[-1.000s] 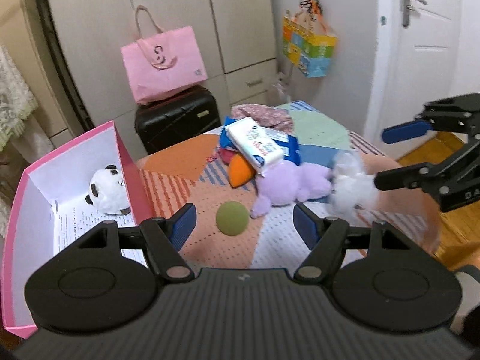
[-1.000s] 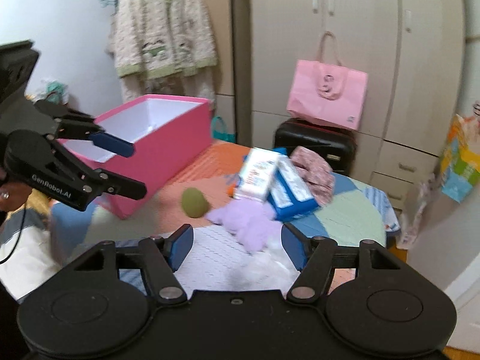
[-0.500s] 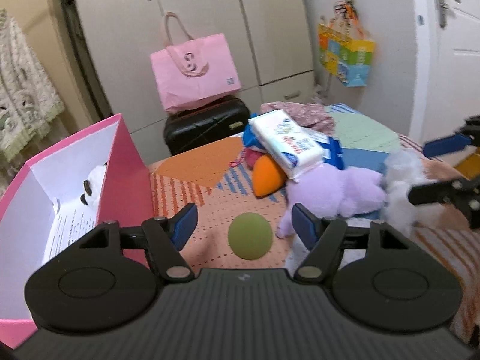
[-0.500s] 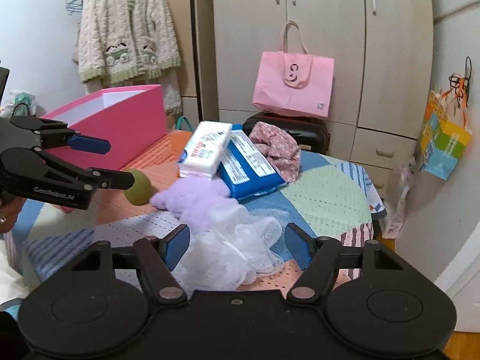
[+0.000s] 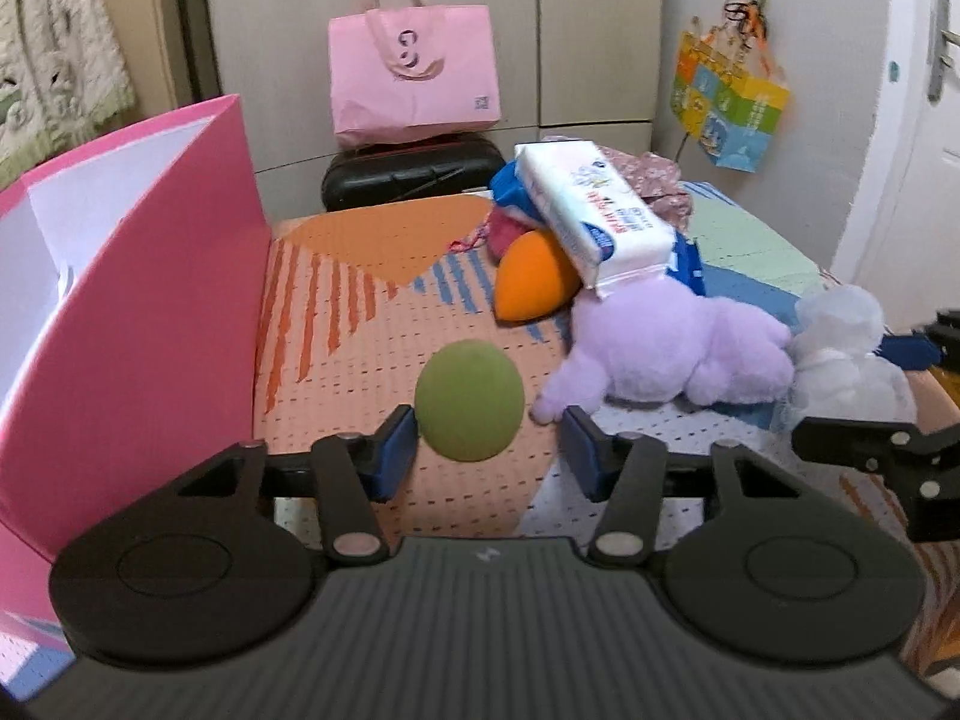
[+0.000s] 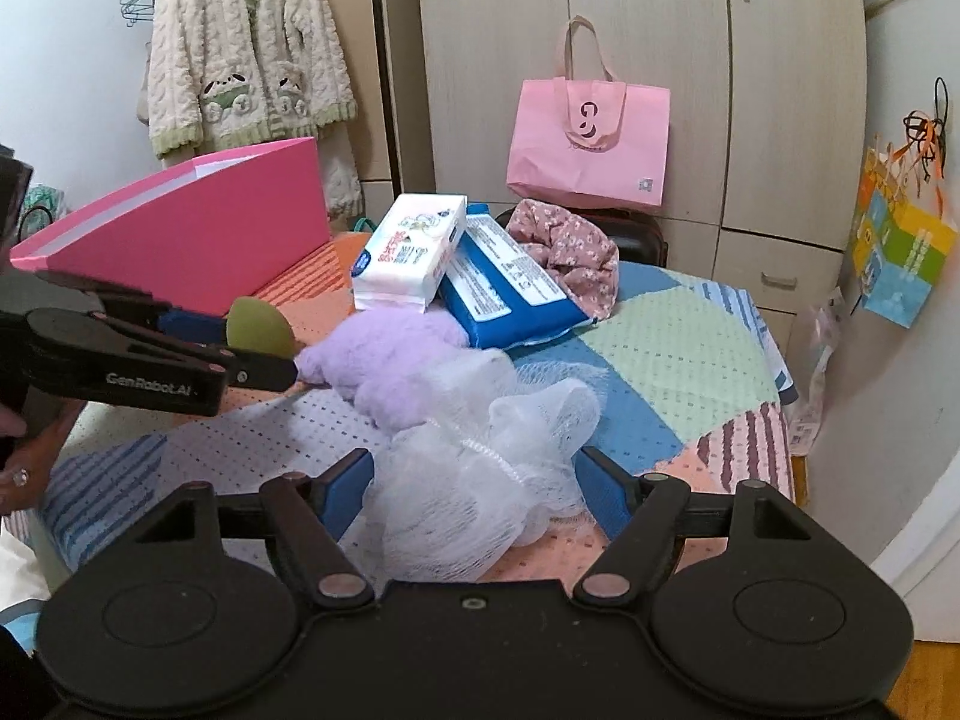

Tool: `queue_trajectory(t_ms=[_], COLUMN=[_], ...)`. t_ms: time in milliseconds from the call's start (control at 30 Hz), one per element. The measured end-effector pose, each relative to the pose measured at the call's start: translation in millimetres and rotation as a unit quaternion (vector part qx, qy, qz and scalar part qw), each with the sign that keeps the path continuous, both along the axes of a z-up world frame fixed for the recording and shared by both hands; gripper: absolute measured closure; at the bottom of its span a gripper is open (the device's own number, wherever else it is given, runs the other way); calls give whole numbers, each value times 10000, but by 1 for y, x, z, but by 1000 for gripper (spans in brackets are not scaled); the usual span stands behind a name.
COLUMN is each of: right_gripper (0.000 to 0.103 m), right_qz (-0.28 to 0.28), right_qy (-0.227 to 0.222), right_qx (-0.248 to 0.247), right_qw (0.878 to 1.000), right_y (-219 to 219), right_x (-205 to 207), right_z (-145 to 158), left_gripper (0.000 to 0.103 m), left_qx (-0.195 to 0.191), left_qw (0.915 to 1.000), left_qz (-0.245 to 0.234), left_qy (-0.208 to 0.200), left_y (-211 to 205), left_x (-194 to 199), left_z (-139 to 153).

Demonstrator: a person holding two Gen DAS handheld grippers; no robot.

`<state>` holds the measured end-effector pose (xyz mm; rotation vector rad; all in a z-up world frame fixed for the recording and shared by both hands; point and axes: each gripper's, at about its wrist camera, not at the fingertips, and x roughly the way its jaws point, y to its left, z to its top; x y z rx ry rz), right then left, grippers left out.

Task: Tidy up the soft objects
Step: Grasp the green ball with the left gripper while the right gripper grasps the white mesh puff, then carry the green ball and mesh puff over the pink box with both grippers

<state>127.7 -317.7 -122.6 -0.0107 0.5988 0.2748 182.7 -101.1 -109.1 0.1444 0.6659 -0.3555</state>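
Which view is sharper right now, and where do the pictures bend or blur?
Right wrist view: sharp on the white mesh puff; wardrobe doors bow from fisheye. Left wrist view: softer overall, green ball slightly blurred, pink box wall curved, door side bright.

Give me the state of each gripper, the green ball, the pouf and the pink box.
left gripper: open, jaws just been closing, green ball between them.
right gripper: open, jaws just been opening, mesh pouf between them.
green ball: resting, unclamped.
mesh pouf: resting, unclamped.
pink box: top open.
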Motion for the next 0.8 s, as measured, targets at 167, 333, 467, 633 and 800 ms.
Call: queue_trajectory(t_ms=[167,333,467,633,800], right_gripper=[49,58,59,60,59], right_qz=[-115,-248,-283,-242,-246], right_qy=[-62,-110,-134,-157,-144], right_qx=[164,147,48,-2,65], right_qw=[9998,9995,9995,9996,9996], right_y=[-5,-7,-7,-4,-1], right_x=[-9,-19,-24,-30,-38], right_z=[-1,0,0,3,7], left_gripper=[60,59,66,66,66], left_qx=[-137,-355,-307,-410,-511], left_qw=[9999,9993,9994,9990,9986], left_qz=[33,78,78,49,-13], left_qy=[-94,-63,-106,-161,-165], left_y=[4,7,6,9,18], left_x=[1,6,4,-7,-22], left_z=[-2,0,2,8,17])
